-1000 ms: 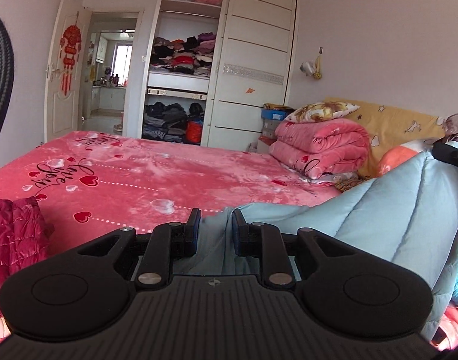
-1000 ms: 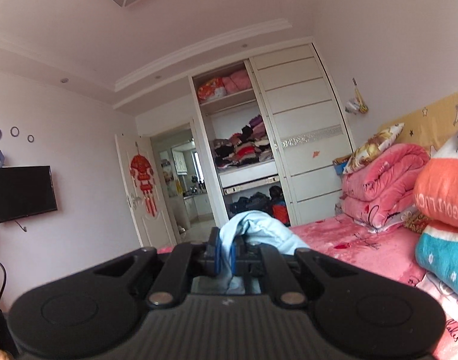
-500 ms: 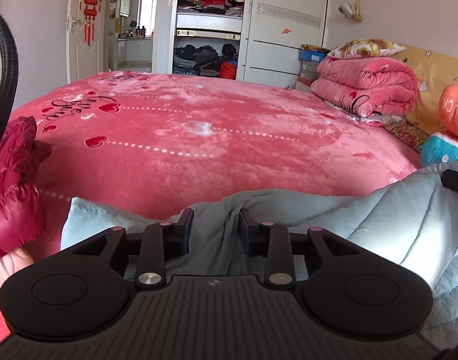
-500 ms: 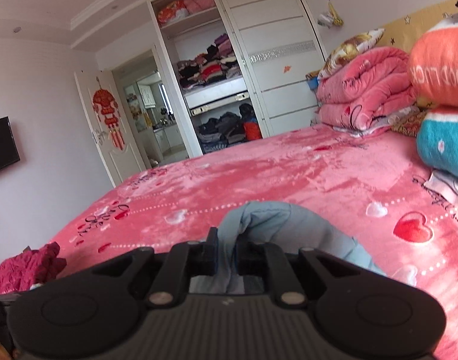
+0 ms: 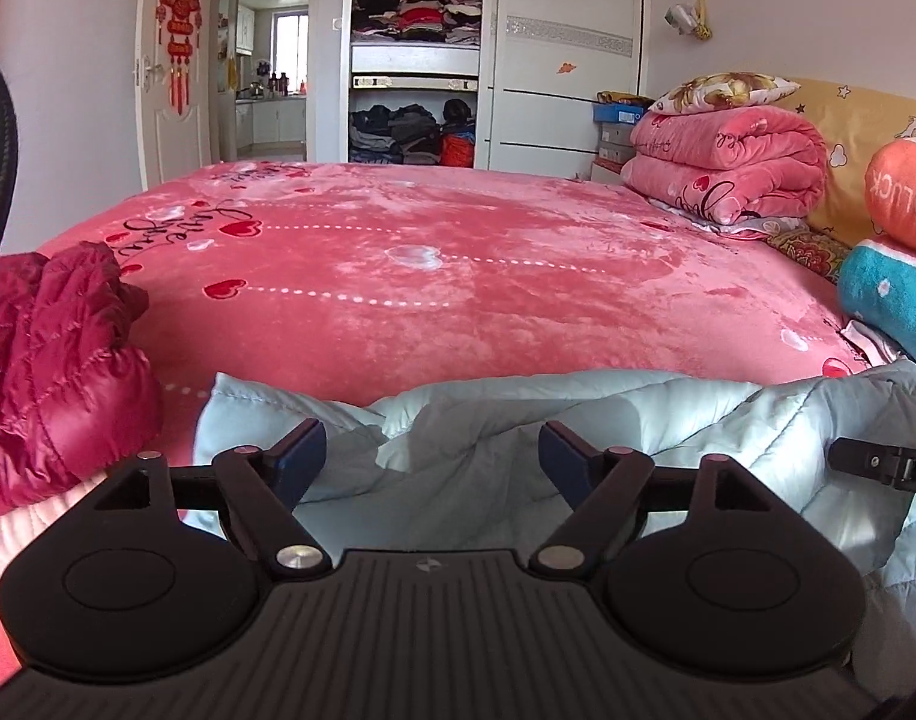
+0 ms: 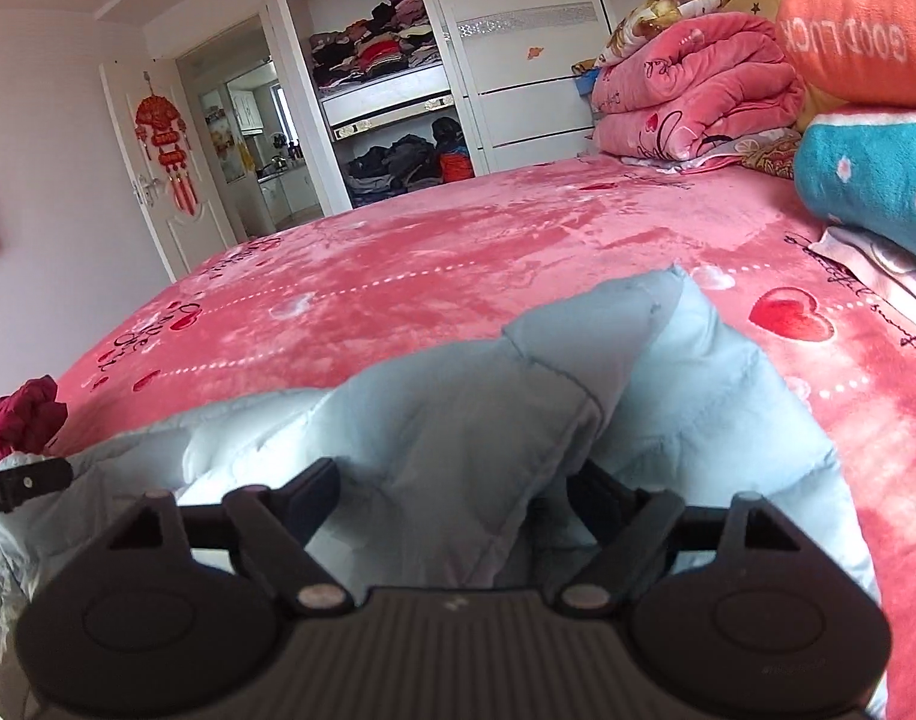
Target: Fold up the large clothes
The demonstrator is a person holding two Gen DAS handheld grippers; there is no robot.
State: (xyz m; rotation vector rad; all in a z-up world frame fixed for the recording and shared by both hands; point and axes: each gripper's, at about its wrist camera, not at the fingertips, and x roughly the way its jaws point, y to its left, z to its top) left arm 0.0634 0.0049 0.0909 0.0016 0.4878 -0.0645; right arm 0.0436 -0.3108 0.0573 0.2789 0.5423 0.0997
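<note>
I read the light blue quilted jacket [image 5: 578, 420] as lying on the near edge of the bed [image 5: 458, 252], spread across both views. My left claw [image 5: 432, 456] is opening; its jaws stand wide, with a fold of the jacket between them but the pads clear of the cloth. My right claw [image 6: 452, 498] is likewise opening, jaws wide, and a raised ridge of the jacket [image 6: 458, 438] sits between them with no pad pressing on it. The open wardrobe [image 5: 416, 60] holds containers of interest: its middle shelf carries stacked folded clothes [image 5: 419, 12], and the lower compartment holds dark garments in a heap [image 5: 398, 126]. At the head of the bed a folded pink blanket [image 5: 722, 162] lies under a patterned pillow [image 5: 722, 90]. An orange cushion [image 5: 905, 192] and a teal one [image 5: 890, 294] are cut off by the right edge of the left view. A crimson quilted garment [image 5: 50, 360] is partly cropped at the left. The jacket's near portion is hidden under both claw bodies, so I cannot tell its full outline.
</note>
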